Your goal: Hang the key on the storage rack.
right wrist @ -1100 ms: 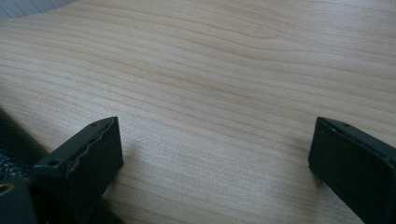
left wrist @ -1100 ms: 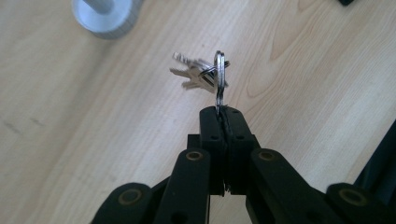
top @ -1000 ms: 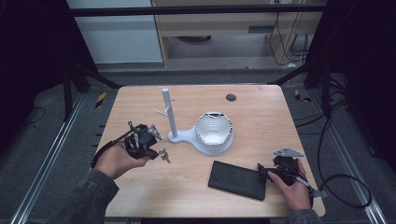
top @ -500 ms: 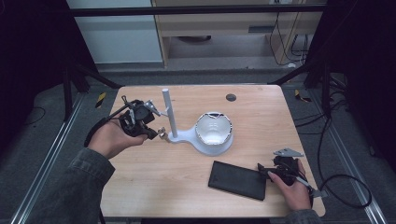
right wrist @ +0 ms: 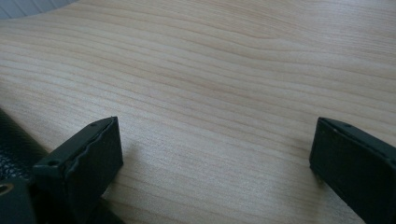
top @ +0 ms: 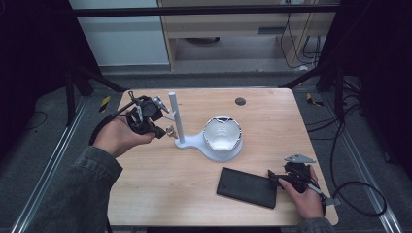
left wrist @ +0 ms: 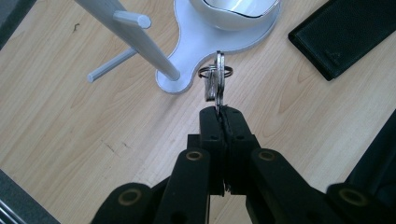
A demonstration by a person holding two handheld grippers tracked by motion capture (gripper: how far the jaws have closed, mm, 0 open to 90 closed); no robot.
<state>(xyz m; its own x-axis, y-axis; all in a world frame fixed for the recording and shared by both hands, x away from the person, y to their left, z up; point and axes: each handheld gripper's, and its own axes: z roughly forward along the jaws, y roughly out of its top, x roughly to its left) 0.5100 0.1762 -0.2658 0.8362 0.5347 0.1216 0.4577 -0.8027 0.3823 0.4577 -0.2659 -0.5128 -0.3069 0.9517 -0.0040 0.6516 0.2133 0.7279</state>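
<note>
Clearly the left gripper (top: 154,127) has its jaws clenched on a bunch of keys (left wrist: 215,83), held up off the bench (top: 160,184). Key ring (left wrist: 215,72) juts past the jaw tips, just short of the white stand's post (left wrist: 135,37); its side peg (left wrist: 132,19) lies up and to the left. Right gripper (top: 286,177) rests by the black wallet (top: 247,187), jaws released.

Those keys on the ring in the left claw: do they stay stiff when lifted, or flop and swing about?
The keys would probably dangle: the left claw pinches one key, while the ring and the other key hang loose. Being thin metal, they may slip or twist in the grip. They look light, unlikely to break.
</note>
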